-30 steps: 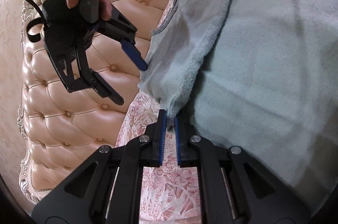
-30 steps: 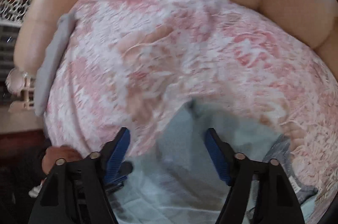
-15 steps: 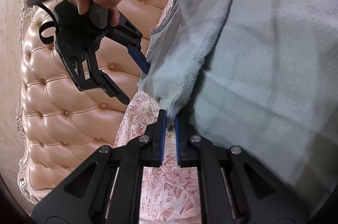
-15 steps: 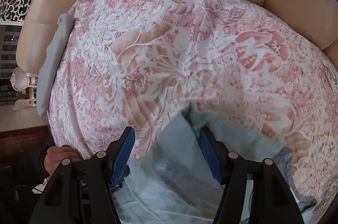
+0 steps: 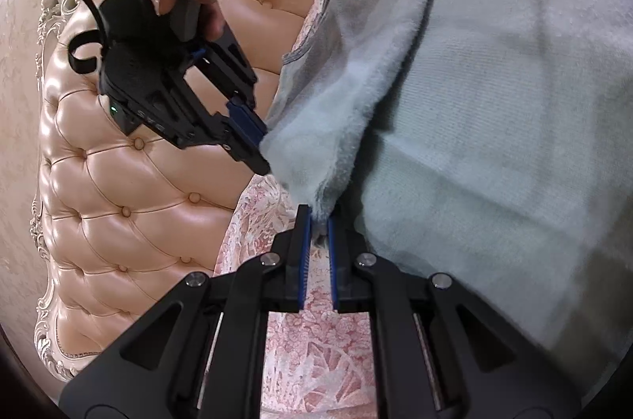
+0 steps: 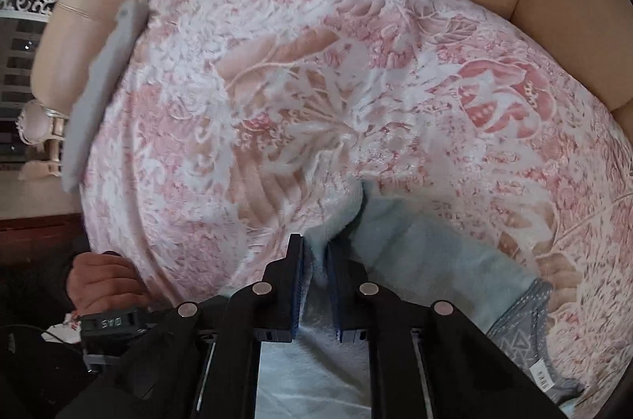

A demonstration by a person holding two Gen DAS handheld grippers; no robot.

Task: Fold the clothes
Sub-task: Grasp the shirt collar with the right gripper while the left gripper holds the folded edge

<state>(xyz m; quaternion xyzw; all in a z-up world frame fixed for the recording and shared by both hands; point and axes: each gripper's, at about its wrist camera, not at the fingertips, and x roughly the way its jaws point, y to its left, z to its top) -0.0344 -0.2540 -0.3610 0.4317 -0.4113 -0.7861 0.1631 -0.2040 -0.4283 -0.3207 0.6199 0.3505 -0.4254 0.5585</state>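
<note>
A pale blue fleecy garment (image 5: pixel 474 82) lies on a pink floral blanket (image 6: pixel 316 82) over the sofa. My left gripper (image 5: pixel 318 217) is shut on a corner of the garment at its near edge. A hand holds my right gripper (image 5: pixel 257 146), seen in the left wrist view, just left of that corner on the same folded edge. In the right wrist view my right gripper (image 6: pixel 315 249) is closing, and its blue pads (image 6: pixel 297 280) pinch the pale blue garment (image 6: pixel 415 253). The garment's grey patterned collar band (image 6: pixel 522 336) with a white label lies at the lower right.
A tufted peach leather sofa back (image 5: pixel 130 181) with a carved white frame rises to the left. A grey cloth strip (image 6: pixel 99 94) hangs over the sofa's edge. The person's other hand (image 6: pixel 99 280) shows at the lower left of the right wrist view.
My right gripper's jaws have closed from wide apart onto the garment's edge and come lower onto it. My left gripper has kept still with its corner.
</note>
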